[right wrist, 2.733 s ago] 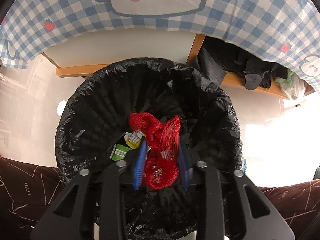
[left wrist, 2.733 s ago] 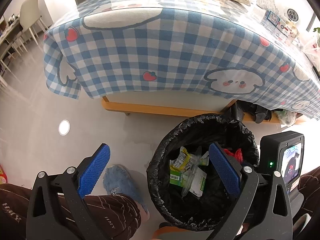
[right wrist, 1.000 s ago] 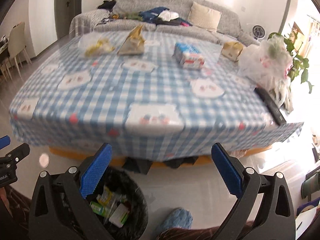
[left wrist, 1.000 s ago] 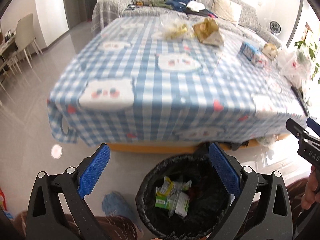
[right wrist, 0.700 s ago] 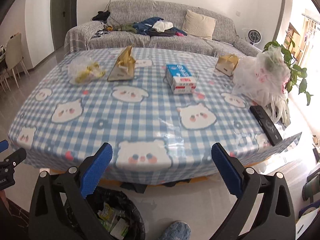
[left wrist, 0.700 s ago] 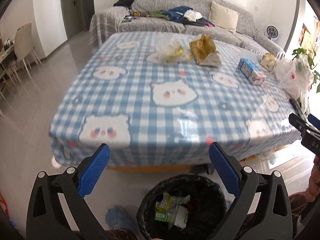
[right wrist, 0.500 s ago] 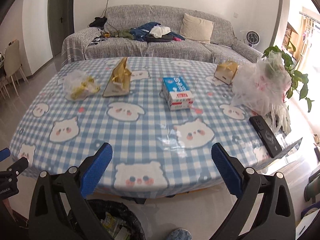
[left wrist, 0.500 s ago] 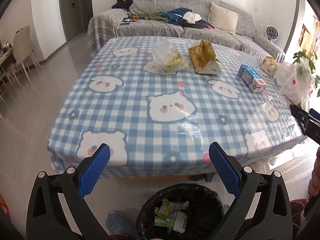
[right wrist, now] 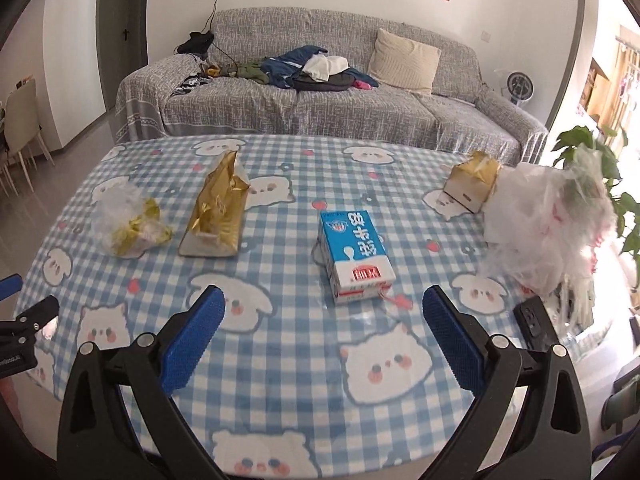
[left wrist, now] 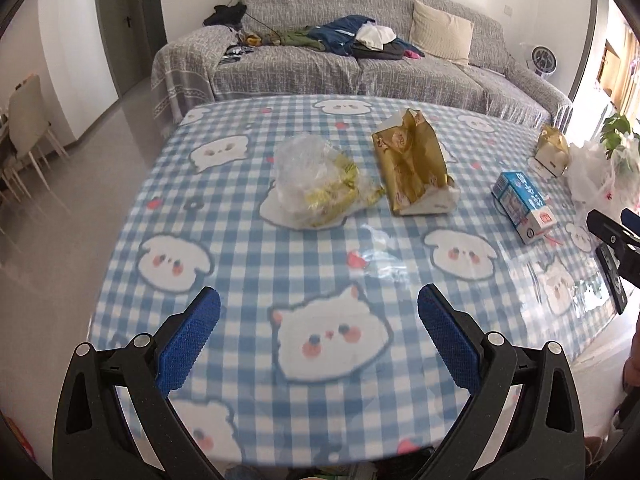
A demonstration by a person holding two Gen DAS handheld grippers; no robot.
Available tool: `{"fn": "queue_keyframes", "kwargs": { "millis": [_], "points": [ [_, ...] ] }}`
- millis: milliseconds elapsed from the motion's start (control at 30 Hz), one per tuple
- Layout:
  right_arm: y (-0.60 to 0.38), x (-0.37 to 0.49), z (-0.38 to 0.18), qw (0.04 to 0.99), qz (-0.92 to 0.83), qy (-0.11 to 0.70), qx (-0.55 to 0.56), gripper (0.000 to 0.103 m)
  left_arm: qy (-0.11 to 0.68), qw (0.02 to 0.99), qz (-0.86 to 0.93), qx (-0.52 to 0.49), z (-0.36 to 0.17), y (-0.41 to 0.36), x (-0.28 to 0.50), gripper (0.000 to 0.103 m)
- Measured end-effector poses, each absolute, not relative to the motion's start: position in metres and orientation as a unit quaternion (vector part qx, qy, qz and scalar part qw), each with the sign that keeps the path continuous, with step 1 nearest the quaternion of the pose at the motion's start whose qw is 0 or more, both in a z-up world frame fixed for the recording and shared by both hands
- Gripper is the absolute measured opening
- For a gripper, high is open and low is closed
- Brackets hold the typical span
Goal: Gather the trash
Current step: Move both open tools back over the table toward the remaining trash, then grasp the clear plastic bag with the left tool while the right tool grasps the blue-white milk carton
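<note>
Glossy checked tablecloth, crinkled clear plastic bag, shiny gold foil bag, printed cardboard carton.

On the table I count two gold bags, one milk carton, two clear plastic bags, and perhaps one remote.

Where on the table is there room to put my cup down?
The near stretch of the blue checked tablecloth, between the open right gripper and the blue milk carton, is bare. So is the strip between that carton and the gold paper bag. It is crowded by the crumpled white plastic bag.
</note>
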State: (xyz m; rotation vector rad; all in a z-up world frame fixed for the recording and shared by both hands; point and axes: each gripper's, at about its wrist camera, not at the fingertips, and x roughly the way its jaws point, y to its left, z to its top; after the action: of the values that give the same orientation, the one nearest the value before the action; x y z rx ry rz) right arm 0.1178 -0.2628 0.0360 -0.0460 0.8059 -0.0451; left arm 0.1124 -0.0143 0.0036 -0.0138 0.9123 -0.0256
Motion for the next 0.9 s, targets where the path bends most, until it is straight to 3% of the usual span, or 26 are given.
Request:
{"fn": "queue_keyframes", "kwargs": {
  "millis": [433, 900],
  "points": [
    [-0.297, 0.201, -0.020, 0.896, -0.023, 0.443, 0.024, 0.095, 0.464, 0.886, 0.000, -0.004, -0.028, -0.016, 0.220, 0.097],
    [-0.319, 0.245, -0.072, 0.871, -0.050, 0.488, 0.033, 0.095, 0.495, 0.869, -0.002, 0.008, -0.070, -0.021, 0.281, 0.097]
  ]
}}
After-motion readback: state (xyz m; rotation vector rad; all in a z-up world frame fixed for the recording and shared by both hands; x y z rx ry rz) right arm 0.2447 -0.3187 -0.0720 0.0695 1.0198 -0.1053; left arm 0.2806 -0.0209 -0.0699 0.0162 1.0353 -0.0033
